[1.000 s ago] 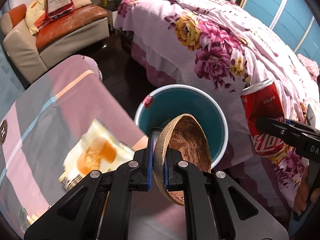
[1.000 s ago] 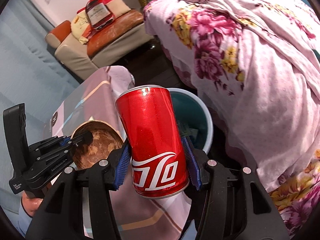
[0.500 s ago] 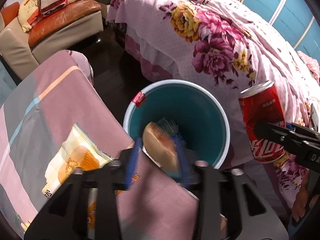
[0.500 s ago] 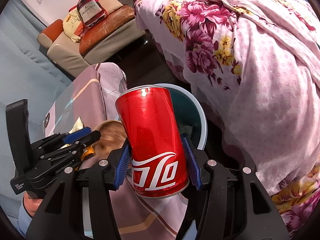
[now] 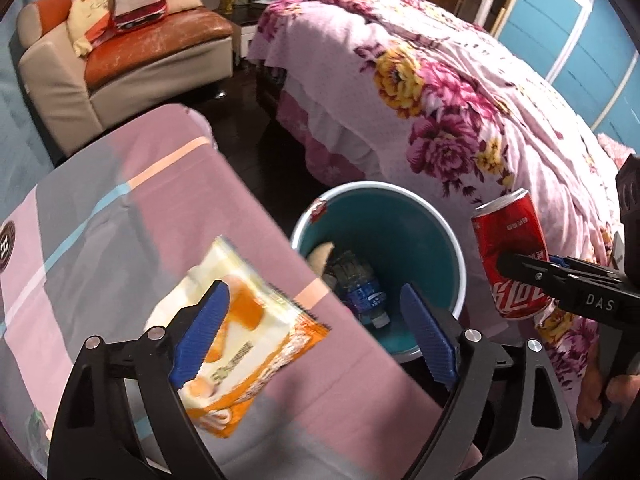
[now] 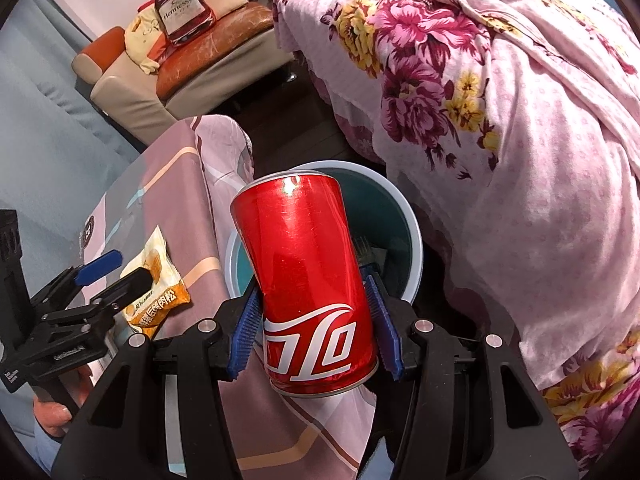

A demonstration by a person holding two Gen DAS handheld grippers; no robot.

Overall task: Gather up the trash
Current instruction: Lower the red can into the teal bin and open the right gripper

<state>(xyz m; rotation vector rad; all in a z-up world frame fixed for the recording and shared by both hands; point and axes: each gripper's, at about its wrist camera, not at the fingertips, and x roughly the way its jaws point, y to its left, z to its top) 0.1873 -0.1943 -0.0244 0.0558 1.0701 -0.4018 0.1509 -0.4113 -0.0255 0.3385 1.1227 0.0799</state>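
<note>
A teal bin (image 5: 416, 236) with a white rim stands on the floor between the table and the bed. Inside lie a plastic bottle (image 5: 362, 286) and the brown coconut shell (image 5: 320, 254). My left gripper (image 5: 316, 334) is open and empty above the table edge, beside the bin. An orange and white snack packet (image 5: 236, 342) lies on the table under its left finger. My right gripper (image 6: 312, 334) is shut on a red cola can (image 6: 308, 280), held upright in front of the bin (image 6: 416, 240). The can also shows at the right of the left wrist view (image 5: 512, 256).
The table (image 5: 120, 216) wears a pink, grey and striped cloth. A bed with a flowered pink cover (image 5: 440, 92) stands right behind the bin. A beige and orange sofa (image 5: 132, 52) with a bottle-shaped cushion is at the far left. Dark floor lies between them.
My left gripper opened and let go of the coconut shell, which dropped into the bin. The right gripper has kept the can and moved closer over the bin.
</note>
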